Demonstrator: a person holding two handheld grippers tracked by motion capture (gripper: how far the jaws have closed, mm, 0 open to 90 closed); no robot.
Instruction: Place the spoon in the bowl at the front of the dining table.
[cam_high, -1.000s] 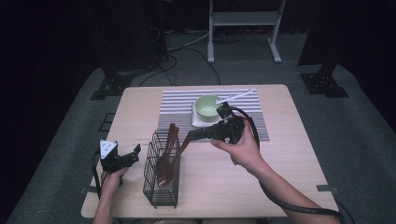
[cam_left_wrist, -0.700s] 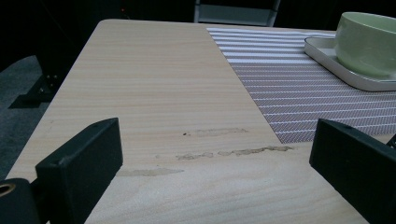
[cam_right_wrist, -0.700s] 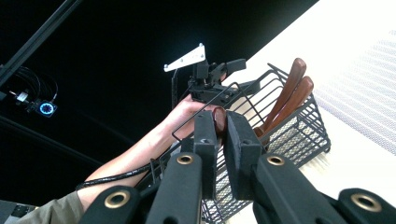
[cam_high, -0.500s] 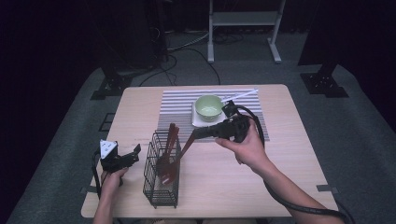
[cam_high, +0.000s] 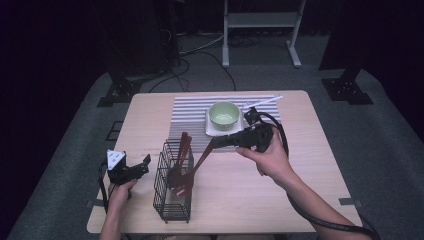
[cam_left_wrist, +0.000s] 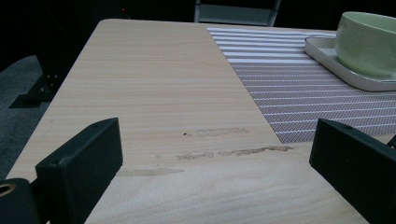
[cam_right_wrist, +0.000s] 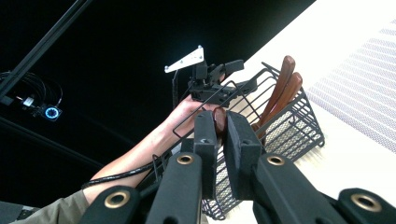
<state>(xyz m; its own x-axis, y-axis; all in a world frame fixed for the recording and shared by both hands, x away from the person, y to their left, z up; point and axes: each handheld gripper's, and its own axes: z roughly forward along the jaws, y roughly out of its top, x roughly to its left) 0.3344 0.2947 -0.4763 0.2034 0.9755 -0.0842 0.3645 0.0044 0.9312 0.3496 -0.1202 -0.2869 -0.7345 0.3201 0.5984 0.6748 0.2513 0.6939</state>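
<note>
Right hand-held gripper (cam_high: 216, 142): clenched on handle end of wooden spoon (cam_high: 192, 170). Spoon: bowl down inside wire basket (cam_high: 172, 207) on counter (cam_high: 150, 115); long axis slants up-right toward gripper. Risk: bowl snagging the rim wires, tipping the unsteadied basket. Left hand-held gripper (cam_high: 145, 162): released, just beside basket.

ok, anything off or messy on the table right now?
Minor only: the bare wooden table has dried smears or scuffs just off the striped placemat. Nothing spilled or tipped: the wire basket stands upright, and the right tongs are shut on a brown wooden utensil that slants into it.
</note>
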